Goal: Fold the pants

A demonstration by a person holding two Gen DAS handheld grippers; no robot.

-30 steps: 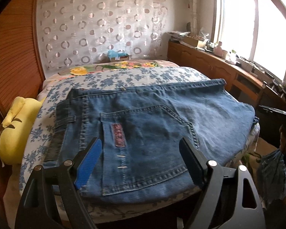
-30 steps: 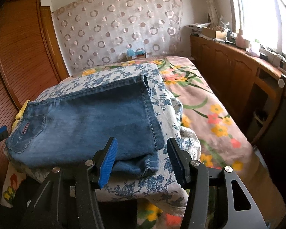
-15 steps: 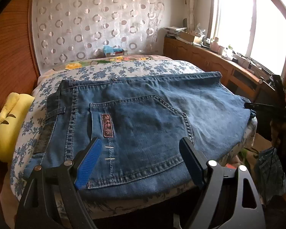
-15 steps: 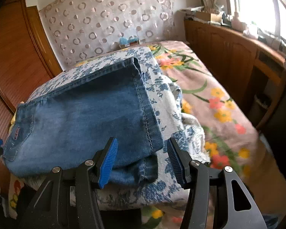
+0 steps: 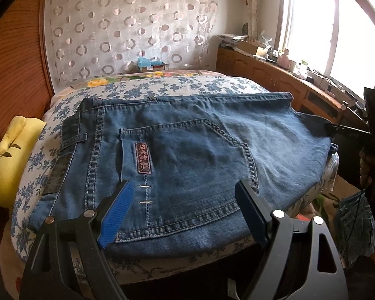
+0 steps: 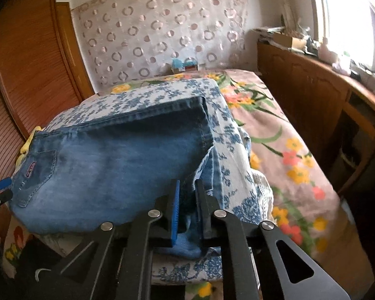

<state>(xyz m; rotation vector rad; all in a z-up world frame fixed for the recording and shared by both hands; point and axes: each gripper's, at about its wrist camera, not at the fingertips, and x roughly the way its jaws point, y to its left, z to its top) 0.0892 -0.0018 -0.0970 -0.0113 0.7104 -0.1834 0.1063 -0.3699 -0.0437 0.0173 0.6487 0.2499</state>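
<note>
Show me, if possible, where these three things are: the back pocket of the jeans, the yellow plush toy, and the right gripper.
back pocket [image 5: 187,165]: left wrist view, middle of the pocket panel.
yellow plush toy [image 5: 10,160]: left wrist view, its body beside the bed.
right gripper [image 6: 187,187]: right wrist view, between fingertips pinching denim.

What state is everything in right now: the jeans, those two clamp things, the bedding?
Jeans: folded, lying flat on the quilt, near corner pinched.
Right hand-held gripper: shut on the jeans' folded corner.
Left hand-held gripper: open, above the back pocket, gripping nothing.
Blue-flowered quilt: spread under the jeans.
Yellow cushion: squeezed between quilt and wardrobe.
</note>
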